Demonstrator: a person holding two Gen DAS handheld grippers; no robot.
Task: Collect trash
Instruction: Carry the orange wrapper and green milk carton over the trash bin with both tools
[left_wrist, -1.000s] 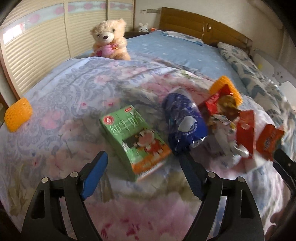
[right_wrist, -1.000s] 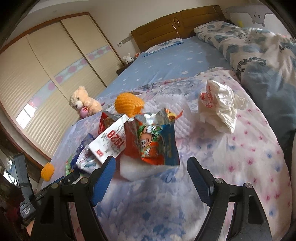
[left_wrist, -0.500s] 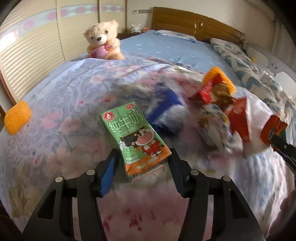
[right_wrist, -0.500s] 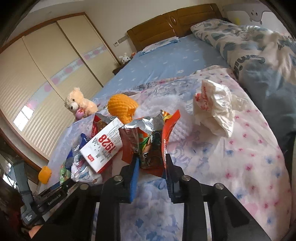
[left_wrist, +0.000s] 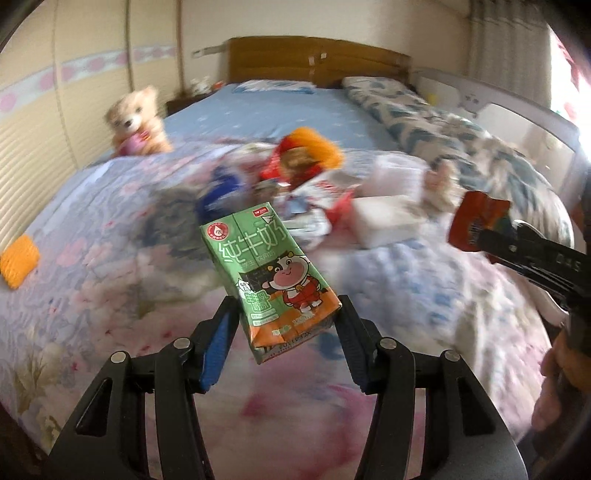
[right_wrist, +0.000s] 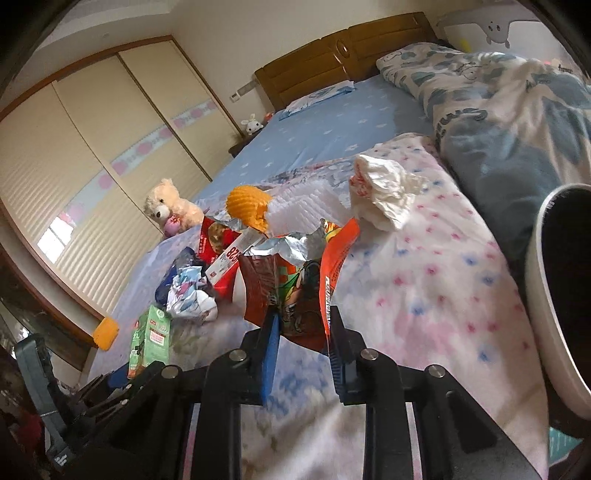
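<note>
Left gripper (left_wrist: 286, 325) clamped across milk carton (left_wrist: 267, 271), long axis pointing forward; right gripper (right_wrist: 301, 325) pinching snack wrapper (right_wrist: 295, 291), bin rim (right_wrist: 543, 295) immediately right.

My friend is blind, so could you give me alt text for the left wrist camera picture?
A black gripper is shut on a green milk carton, held above a flowered quilt. Behind it lies a blurred pile of wrappers, with a teddy bear further back.

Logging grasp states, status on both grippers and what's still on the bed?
Left gripper shut on green milk carton. Right gripper shut on red snack bag. Loose wrappers, crumpled white bag uncollected. Nothing blocking.
</note>
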